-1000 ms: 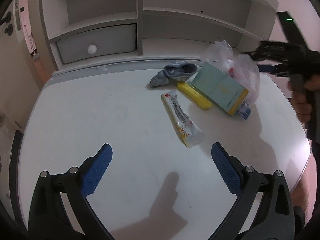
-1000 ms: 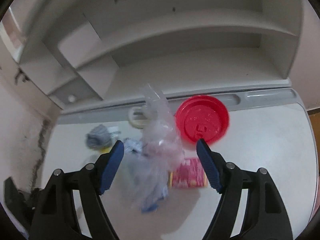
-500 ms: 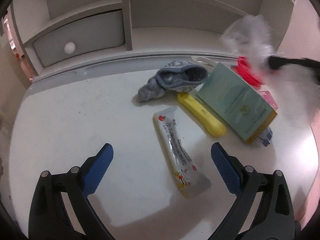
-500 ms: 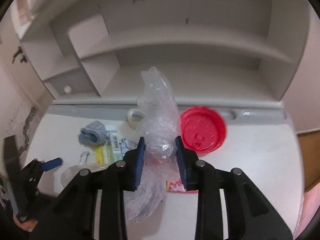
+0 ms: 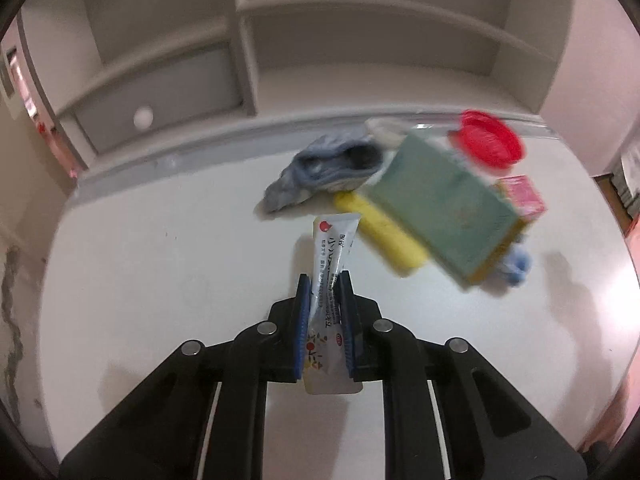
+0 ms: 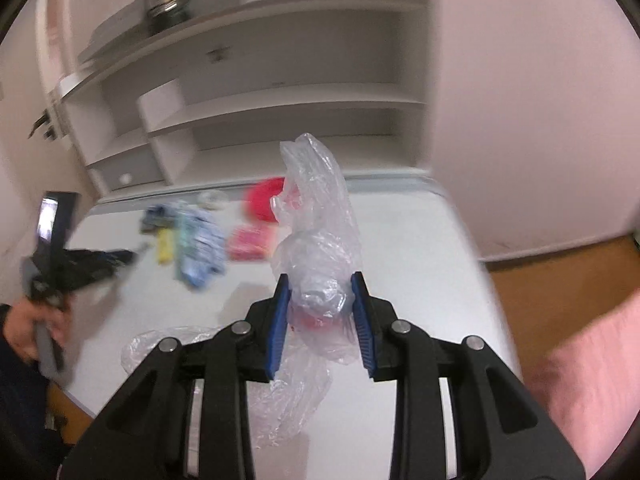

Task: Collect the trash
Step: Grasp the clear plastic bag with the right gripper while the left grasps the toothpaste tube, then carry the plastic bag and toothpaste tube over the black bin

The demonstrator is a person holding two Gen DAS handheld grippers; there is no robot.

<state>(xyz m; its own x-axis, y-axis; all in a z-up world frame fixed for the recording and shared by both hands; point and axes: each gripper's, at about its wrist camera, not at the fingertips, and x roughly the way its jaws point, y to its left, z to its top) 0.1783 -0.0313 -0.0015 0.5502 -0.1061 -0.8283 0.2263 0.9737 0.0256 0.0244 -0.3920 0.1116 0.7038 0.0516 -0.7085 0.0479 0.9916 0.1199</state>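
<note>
Jaws pinched on both sides: my left gripper [image 5: 324, 292] clamps the snack wrapper [image 5: 330, 276], long axis running straight ahead between its pads, while my right gripper [image 6: 320, 292] squeezes the plastic bag [image 6: 316, 240].

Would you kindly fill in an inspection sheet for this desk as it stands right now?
Surface: white desk, bare at the near left.
Job's things: white snack wrapper; crumpled clear plastic bag.
Clutter: grey sock, yellow bar, green box, red lid, pink pack, blurred.
Grippers: left gripper shut on the wrapper; right gripper shut on the bag.
Cables: nothing seen.
Surroundings: white shelf unit with a knobbed drawer behind the desk.
</note>
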